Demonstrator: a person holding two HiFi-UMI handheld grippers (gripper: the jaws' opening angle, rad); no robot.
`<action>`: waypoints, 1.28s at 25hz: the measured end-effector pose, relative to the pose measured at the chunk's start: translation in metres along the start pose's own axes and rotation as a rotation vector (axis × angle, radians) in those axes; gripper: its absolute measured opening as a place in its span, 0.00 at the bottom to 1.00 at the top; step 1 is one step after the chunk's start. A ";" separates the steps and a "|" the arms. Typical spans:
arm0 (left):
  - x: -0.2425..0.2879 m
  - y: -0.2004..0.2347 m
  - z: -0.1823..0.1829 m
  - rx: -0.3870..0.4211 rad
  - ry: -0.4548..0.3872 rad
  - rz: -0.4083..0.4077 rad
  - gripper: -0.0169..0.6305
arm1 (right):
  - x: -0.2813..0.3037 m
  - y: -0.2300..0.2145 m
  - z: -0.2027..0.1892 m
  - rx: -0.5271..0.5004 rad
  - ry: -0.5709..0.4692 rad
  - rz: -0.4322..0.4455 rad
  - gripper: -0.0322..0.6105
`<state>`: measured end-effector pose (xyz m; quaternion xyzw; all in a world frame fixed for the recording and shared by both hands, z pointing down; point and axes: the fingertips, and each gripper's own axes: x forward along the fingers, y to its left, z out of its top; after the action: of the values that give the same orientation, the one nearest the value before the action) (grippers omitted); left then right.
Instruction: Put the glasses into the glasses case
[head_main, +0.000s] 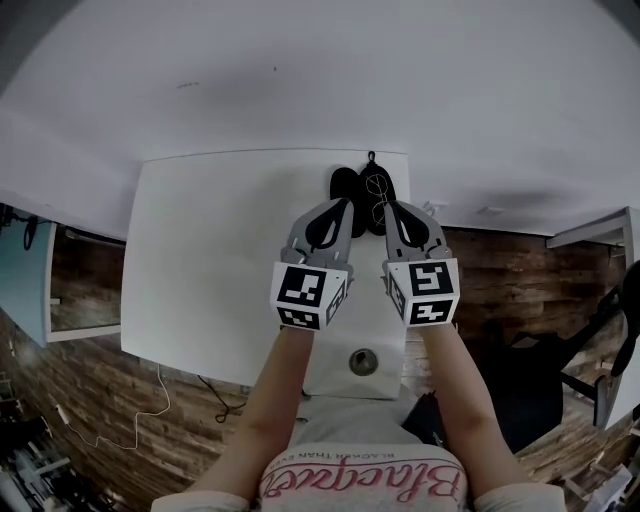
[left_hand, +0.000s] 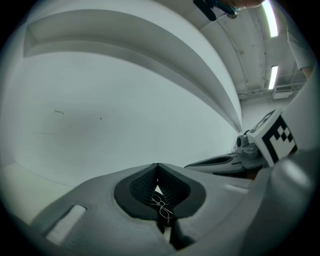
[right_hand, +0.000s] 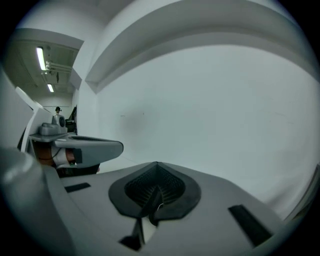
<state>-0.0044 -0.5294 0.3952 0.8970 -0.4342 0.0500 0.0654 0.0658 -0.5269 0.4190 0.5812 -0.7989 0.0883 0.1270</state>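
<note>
Glasses (head_main: 376, 192) and black case (head_main: 343, 183) sit partly hidden behind left gripper (head_main: 344, 207) and right gripper (head_main: 392, 207), jaws clenched empty.

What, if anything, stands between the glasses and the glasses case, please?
Nothing visible does. The glasses lie on the white table right beside the black glasses case, with no other object between them.
</note>
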 end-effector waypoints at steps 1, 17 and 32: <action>-0.005 -0.004 0.003 0.006 -0.007 0.000 0.03 | -0.009 0.002 0.007 -0.007 -0.019 0.007 0.06; -0.081 -0.084 0.077 0.150 -0.179 0.012 0.03 | -0.139 0.028 0.080 -0.075 -0.264 0.091 0.06; -0.124 -0.129 0.134 0.222 -0.302 0.029 0.03 | -0.214 0.047 0.122 -0.115 -0.394 0.164 0.06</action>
<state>0.0248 -0.3755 0.2353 0.8898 -0.4436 -0.0367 -0.1005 0.0712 -0.3542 0.2375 0.5119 -0.8567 -0.0627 -0.0061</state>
